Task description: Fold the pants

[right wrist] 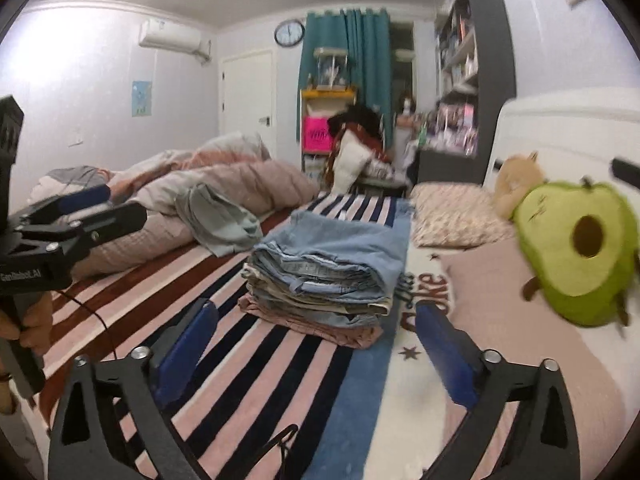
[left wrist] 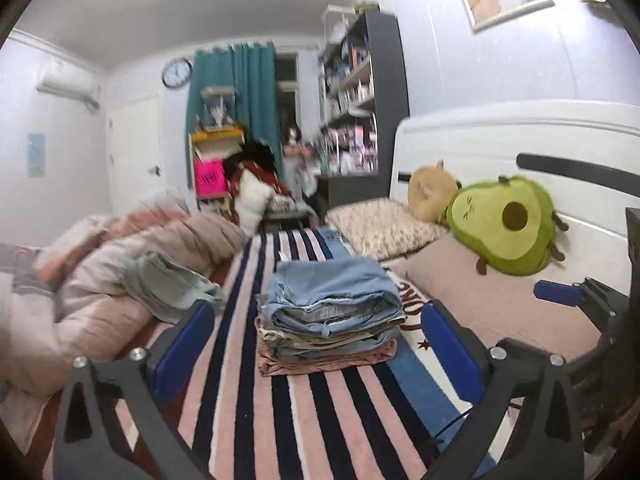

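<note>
Bare striped blanket (left wrist: 280,420) before folded stack (left wrist: 332,316), rumpled duvet (left wrist: 100,280) left, pillow (left wrist: 500,304) seemingly close right.

You've got two grippers: left (left wrist: 316,344), right (right wrist: 316,344). One stack (left wrist: 330,316) of folded pants, several layers, exact count unclear. One loose grey garment (left wrist: 172,284). Two plush toys: avocado (left wrist: 504,226), tan one (left wrist: 430,190). One pillow (left wrist: 380,226), one clock (left wrist: 176,72).
</note>
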